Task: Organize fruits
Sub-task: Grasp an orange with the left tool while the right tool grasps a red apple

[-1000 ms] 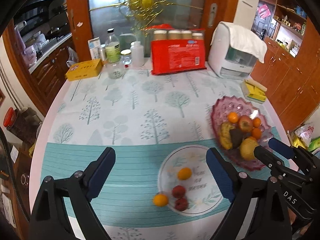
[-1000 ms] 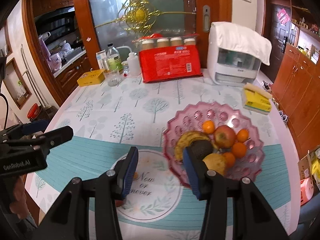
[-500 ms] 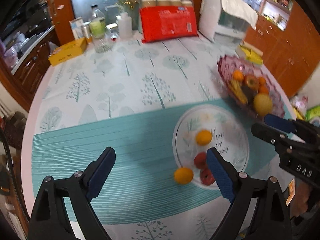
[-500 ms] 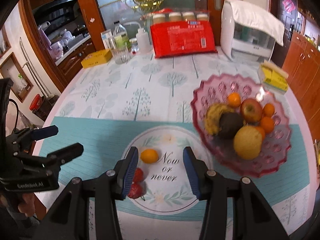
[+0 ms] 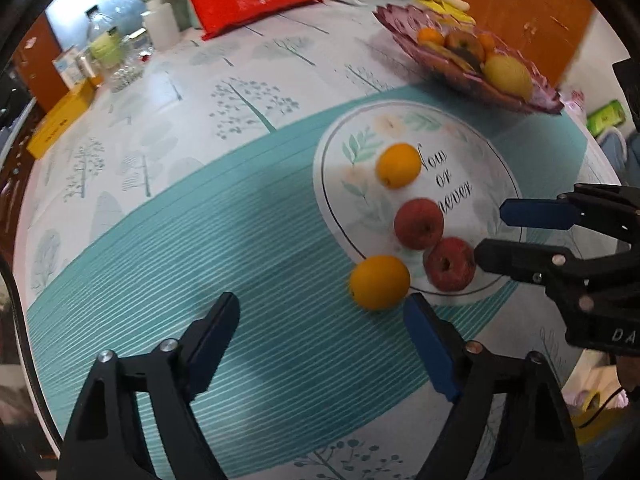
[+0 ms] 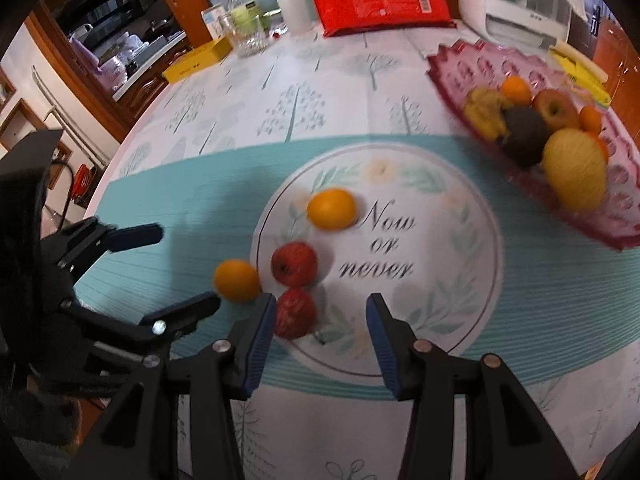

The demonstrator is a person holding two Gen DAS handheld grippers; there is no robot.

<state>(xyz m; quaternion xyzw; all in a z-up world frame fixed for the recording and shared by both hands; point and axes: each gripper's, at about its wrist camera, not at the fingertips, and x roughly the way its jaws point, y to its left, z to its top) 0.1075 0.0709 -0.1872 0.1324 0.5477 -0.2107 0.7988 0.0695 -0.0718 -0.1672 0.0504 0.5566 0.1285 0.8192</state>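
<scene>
While its jaws are closing on nothing, the left gripper (image 5: 320,320) hangs over the teal cloth (image 5: 200,260), an orange (image 5: 379,282) just ahead of its right finger. Beside it, the right gripper (image 6: 322,316) stands part open and empty over the plate (image 6: 440,320), an apple (image 6: 295,312) touching its left finger.

Pink fruit bowl (image 6: 532,184): right rim cut by frame edge, contents motion-blurred. Behind bowl, white appliance (image 6: 516,4) top cropped. Left of bowl, bottle labels (image 6: 244,12) unreadable.
</scene>
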